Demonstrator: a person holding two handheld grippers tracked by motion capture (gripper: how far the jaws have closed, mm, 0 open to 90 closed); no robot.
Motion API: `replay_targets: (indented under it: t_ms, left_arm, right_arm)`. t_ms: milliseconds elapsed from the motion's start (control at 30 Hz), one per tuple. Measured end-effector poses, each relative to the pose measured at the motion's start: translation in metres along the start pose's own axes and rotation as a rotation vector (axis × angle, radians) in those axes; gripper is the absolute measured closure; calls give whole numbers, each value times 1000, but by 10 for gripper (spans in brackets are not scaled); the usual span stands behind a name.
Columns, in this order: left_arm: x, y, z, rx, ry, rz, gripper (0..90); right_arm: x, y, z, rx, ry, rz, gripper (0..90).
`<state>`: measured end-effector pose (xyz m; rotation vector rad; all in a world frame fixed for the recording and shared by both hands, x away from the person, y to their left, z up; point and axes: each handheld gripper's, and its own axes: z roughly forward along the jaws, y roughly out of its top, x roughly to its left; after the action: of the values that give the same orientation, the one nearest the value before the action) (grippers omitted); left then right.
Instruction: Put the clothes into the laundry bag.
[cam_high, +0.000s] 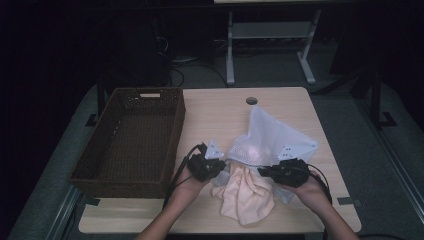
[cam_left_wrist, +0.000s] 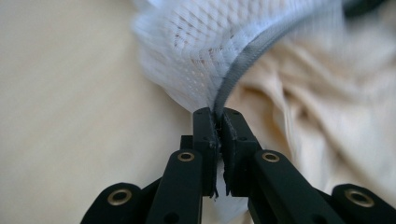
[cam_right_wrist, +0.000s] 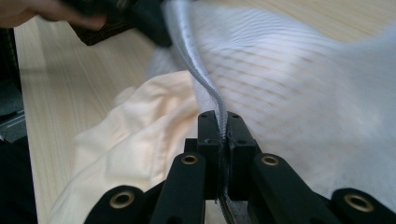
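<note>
Both your tongs, left (cam_left_wrist: 217, 116) and right (cam_right_wrist: 222, 119), clamp only the mesh bag's (cam_high: 272, 135) thin zipper edge (cam_left_wrist: 243, 65), so pulling apart could slip it free before the peach cloth (cam_high: 247, 195) between them goes in.

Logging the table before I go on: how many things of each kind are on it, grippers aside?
White mesh laundry bag: 1
Peach cloth garment: 1
Brown wicker basket: 1
Total: 3
</note>
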<state>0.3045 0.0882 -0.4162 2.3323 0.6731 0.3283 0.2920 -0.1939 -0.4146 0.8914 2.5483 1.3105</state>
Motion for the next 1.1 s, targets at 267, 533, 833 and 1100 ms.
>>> replay_targets:
  t_ms: [267,533,833,1100]
  left_arm:
    - [-1,-20,24,106,-58,17,846]
    - [17,-1,44,117,-12,5,848]
    - [44,7,50,85,50,-90,818]
    - [30,10,7,-20,21,-135,536]
  right_arm:
    - [4,-1,8,35,17,-14,863]
    - [0,-5,37,120,48,-2,865]
    - [0,8,74,108,-37,-16,872]
    - [-5,11,53,26,-16,16,788]
